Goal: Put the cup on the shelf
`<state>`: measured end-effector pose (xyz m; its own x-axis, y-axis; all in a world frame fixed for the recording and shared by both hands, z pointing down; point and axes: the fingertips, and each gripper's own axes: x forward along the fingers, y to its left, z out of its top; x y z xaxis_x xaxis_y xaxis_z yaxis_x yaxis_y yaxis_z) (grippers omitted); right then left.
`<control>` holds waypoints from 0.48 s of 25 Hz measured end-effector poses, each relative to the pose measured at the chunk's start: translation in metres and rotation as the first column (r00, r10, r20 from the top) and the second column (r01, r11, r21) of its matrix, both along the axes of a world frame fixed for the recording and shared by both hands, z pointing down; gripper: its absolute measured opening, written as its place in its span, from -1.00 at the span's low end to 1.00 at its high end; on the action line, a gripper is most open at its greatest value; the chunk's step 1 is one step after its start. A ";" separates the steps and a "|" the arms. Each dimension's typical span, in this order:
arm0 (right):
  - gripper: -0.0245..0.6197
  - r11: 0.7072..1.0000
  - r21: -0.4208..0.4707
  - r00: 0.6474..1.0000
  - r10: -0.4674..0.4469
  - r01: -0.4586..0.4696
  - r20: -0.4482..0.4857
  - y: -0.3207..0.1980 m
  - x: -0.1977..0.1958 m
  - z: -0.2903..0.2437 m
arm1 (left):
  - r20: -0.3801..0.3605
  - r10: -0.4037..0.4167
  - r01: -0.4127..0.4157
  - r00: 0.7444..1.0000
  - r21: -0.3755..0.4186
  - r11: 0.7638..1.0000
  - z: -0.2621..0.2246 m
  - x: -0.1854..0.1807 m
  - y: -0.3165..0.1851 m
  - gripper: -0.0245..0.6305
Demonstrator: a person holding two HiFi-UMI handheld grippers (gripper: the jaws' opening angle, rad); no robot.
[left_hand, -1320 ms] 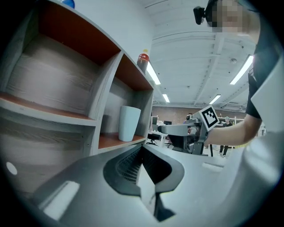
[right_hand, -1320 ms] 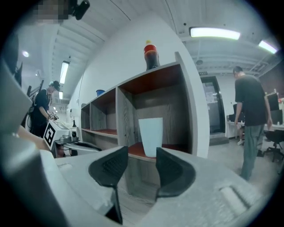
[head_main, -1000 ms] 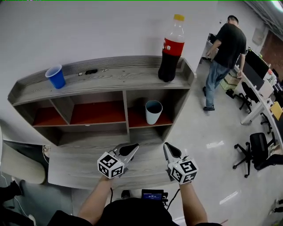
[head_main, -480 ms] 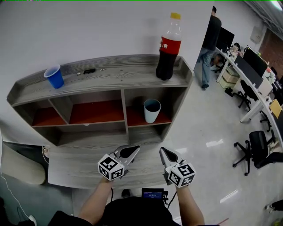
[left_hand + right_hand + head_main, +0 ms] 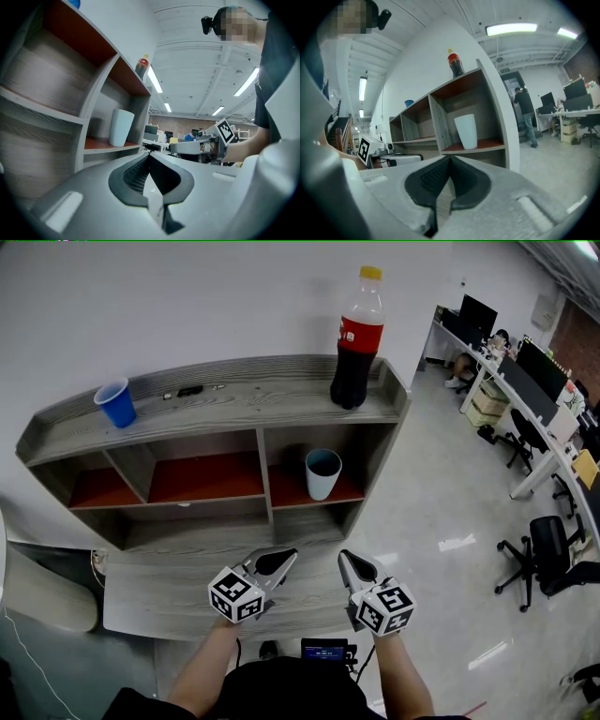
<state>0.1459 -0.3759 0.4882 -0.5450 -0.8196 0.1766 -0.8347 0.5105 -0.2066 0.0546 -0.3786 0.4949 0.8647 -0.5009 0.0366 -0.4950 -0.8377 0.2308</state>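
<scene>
Head view: the pale cup point(image 5: 323, 474) stands in the right-hand compartment of the shelf point(image 5: 253, 404), so the task looks finished.

Left gripper view: the left tongs point(image 5: 150, 158) are pressed together, empty.

Right gripper view: the right tongs point(image 5: 449, 161) are likewise together and empty, well apart from the pale cup.

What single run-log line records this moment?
left claw: shut, empty | right claw: shut, empty | white cup: in shelf, right compartment

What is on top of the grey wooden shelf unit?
A blue plastic cup at the left end, a red-labelled cola bottle at the right end, and small dark items by the back rail, too small to identify. The bottle covers the corner behind it.
</scene>
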 end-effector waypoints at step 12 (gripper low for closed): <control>-0.93 1.000 -0.005 1.000 0.001 -0.001 0.004 0.000 -0.001 0.001 | 0.009 0.003 -0.003 1.000 -0.007 1.000 0.002 0.003 0.001 -0.95</control>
